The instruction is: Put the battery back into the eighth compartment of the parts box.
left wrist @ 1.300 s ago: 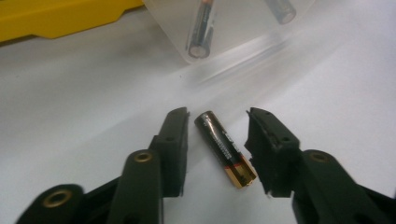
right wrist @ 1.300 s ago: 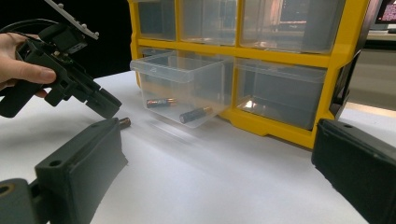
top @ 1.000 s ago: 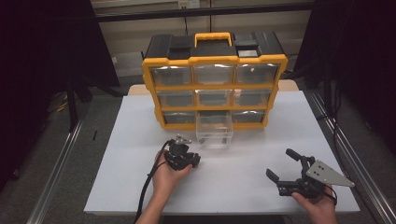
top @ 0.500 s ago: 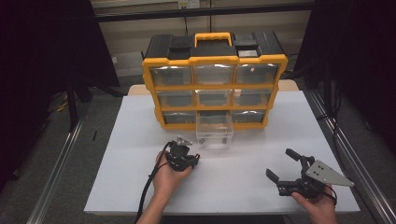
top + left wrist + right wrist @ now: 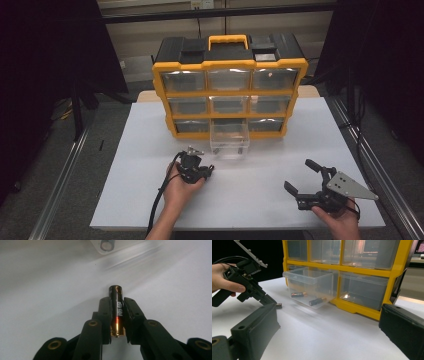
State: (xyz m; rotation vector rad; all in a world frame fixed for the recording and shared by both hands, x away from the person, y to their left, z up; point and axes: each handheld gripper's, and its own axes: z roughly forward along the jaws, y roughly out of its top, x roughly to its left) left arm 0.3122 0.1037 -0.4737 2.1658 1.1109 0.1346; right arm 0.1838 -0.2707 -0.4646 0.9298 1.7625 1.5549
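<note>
My left gripper (image 5: pixel 117 303) is shut on a black and gold battery (image 5: pixel 117 310), with the pads pressed on its two sides low over the white table (image 5: pixel 150 145). In the high view the left gripper (image 5: pixel 207 171) sits just in front of a clear drawer (image 5: pixel 229 142) pulled out of the bottom row of the yellow and black organizer (image 5: pixel 230 85). Two more batteries (image 5: pixel 299 294) lie in that drawer. My right gripper (image 5: pixel 301 176) rests open near the table's front right, with nothing between its fingers.
The organizer stands at the back middle of the table, and its other clear drawers are pushed in. A black cable (image 5: pixel 160 200) trails from the left gripper toward the front edge. Metal rails (image 5: pixel 60 190) run along both sides of the table.
</note>
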